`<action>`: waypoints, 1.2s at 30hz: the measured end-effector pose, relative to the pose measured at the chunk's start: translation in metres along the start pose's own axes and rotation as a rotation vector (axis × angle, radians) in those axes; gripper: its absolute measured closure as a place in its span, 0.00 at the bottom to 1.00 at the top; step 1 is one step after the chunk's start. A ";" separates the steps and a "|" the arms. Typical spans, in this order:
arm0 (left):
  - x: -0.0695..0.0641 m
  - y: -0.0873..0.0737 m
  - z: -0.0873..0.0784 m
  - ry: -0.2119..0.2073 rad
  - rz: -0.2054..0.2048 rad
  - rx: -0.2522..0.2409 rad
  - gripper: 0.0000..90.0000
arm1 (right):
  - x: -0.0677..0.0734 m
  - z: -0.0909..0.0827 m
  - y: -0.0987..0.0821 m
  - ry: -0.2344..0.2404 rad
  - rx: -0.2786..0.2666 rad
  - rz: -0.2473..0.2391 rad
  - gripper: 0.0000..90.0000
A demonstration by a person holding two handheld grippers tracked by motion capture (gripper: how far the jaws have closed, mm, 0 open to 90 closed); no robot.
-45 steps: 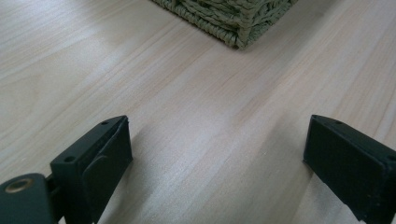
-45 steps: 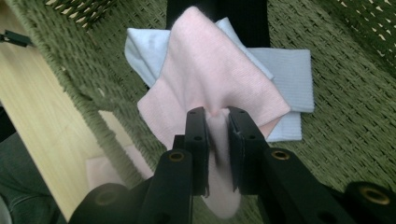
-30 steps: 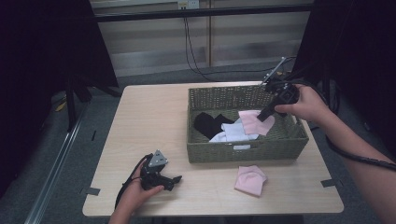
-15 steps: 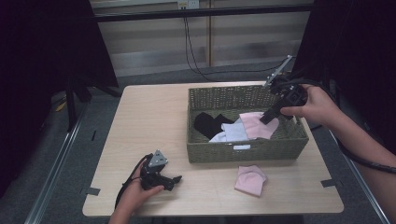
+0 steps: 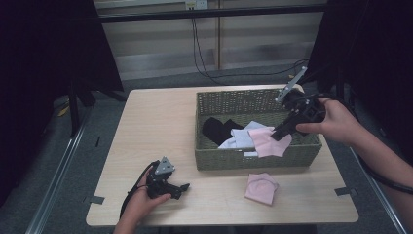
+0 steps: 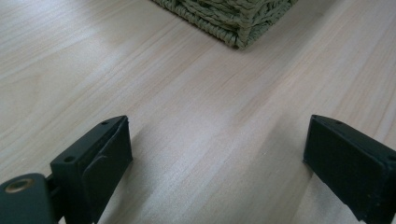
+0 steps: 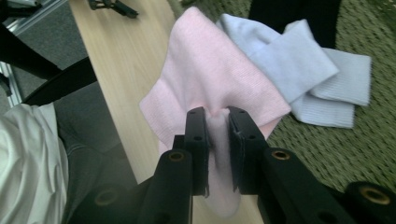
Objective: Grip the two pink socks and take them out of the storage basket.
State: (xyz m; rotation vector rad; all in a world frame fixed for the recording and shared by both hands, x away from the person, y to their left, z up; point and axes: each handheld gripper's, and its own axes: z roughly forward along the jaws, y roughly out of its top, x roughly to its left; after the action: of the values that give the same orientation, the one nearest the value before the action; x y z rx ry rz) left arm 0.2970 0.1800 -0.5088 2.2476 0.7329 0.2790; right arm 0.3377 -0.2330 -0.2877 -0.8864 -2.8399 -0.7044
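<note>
a lab-like recording room: dark curtains (image 5: 44,58), wall cables (image 5: 204,53), a lone wooden table (image 5: 156,126).

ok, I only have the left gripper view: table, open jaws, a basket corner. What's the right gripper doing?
Observer: The right gripper is shut on a pink sock, holding it above the woven basket.
Operator: Anything else in the basket?
Observer: Yes, a light blue sock and a black sock lie inside it.
Operator: Anything out on the table?
Observer: A second pink sock, folded, lies on the table in front of the basket.
Operator: Where's my gripper relative to that?
Observer: The left gripper rests near the table's front edge, to the left of that folded sock, clear of it.
</note>
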 end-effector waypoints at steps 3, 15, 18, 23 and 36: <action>0.000 0.000 0.000 0.001 0.004 0.002 0.08 | 0.007 0.002 -0.002 0.009 -0.004 -0.020 0.87; 0.000 0.000 0.000 -0.002 -0.002 0.003 0.08 | 0.029 0.013 -0.007 0.045 -0.005 -0.075 0.87; 0.000 0.000 0.000 -0.003 -0.002 0.003 0.08 | 0.033 0.021 -0.007 0.060 -0.005 -0.093 0.87; 0.000 0.000 0.000 -0.003 -0.002 0.003 0.08 | 0.037 0.032 -0.007 0.063 0.006 -0.106 0.87; 0.000 0.000 0.000 -0.004 0.006 0.009 0.08 | 0.048 0.068 -0.008 0.080 0.042 -0.119 0.87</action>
State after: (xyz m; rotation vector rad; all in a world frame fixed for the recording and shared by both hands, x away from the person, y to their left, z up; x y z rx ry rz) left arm 0.2970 0.1804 -0.5086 2.2583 0.7268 0.2752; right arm 0.2975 -0.1837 -0.3410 -0.6729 -2.8433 -0.6731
